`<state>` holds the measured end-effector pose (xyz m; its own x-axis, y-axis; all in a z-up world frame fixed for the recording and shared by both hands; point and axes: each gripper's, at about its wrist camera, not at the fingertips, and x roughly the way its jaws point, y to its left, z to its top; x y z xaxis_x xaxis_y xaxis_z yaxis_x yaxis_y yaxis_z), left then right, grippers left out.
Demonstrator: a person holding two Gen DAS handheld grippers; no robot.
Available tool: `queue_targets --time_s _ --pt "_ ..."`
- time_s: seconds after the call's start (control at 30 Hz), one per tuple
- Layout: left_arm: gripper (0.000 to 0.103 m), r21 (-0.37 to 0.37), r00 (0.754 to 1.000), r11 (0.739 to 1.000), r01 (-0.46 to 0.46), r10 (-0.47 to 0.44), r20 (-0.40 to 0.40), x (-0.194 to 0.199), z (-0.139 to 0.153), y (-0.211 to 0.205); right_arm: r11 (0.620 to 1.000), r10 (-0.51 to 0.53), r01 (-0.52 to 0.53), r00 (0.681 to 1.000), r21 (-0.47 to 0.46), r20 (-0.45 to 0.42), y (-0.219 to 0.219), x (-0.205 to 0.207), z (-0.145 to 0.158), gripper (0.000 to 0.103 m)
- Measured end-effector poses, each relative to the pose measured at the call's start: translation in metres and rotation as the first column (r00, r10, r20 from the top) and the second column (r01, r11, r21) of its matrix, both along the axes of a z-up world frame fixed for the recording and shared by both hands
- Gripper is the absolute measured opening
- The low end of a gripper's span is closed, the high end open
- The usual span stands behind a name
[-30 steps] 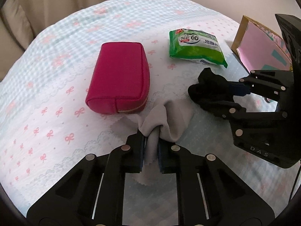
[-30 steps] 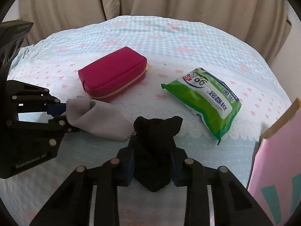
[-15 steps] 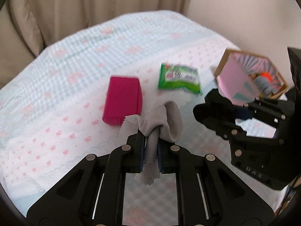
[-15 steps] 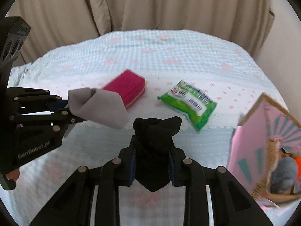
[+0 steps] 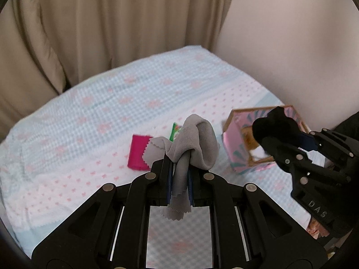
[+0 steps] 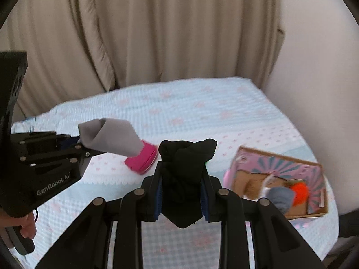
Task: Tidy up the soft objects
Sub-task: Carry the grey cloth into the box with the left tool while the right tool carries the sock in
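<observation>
- Left wrist view: my left hand-held gripper (image 5: 179, 177) pinches a grey cloth (image 5: 195, 143) between its fingers; the cloth bunches above the tips and a zigzag-edged end hangs below them, all held in the air above the bed (image 5: 94, 121).
- Right wrist view: my right hand-held gripper (image 6: 181, 192) is clamped on a black cloth (image 6: 184, 170), also held in the air, its bulk bunched between and above the fingers.
- On the bed lie a pink pouch (image 6: 143, 159) and, mostly hidden behind the grey cloth, a green pack (image 5: 176, 132).
- An open pink box (image 6: 280, 179) sits near the bed's right edge, with grey and orange items inside.
- Beige curtains (image 6: 134, 33) hang behind the bed.
</observation>
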<state>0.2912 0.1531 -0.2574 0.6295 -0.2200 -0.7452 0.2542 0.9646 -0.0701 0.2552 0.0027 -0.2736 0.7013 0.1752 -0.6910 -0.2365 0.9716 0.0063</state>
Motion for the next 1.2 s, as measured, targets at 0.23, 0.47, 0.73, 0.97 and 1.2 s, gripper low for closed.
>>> queue_targets --time_s 0.23,0.47,0.73,0.97,1.2 --pt "0.009 -0.015 1.000 1.000 -0.017 0.017 0.021 -0.006 0.039 -0.049 0.997 -0.071 0.071 0.997 0.030 0.016 -0.061 -0.008 0.043 0.025" --pt "0.009 -0.039 0.999 0.998 -0.040 0.039 -0.018 0.007 0.043 -0.140 0.994 -0.104 0.105 0.994 0.035 -0.025 -0.149 0.000 0.047 0.025" --pt "0.009 -0.034 0.996 0.998 -0.044 0.041 -0.082 0.042 0.013 -0.245 0.993 -0.113 0.116 0.990 0.025 -0.085 -0.252 0.037 0.031 0.025" --pt "0.009 0.004 0.981 0.999 -0.034 0.034 -0.191 0.075 -0.042 -0.305 0.995 -0.079 0.090 0.978 0.045 -0.193 -0.298 0.087 -0.005 0.025" --pt "0.009 0.033 0.949 0.999 -0.042 0.050 -0.311 0.102 -0.102 -0.325 0.994 -0.028 0.065 0.934 0.092 -0.357 -0.309 0.132 -0.052 0.025"
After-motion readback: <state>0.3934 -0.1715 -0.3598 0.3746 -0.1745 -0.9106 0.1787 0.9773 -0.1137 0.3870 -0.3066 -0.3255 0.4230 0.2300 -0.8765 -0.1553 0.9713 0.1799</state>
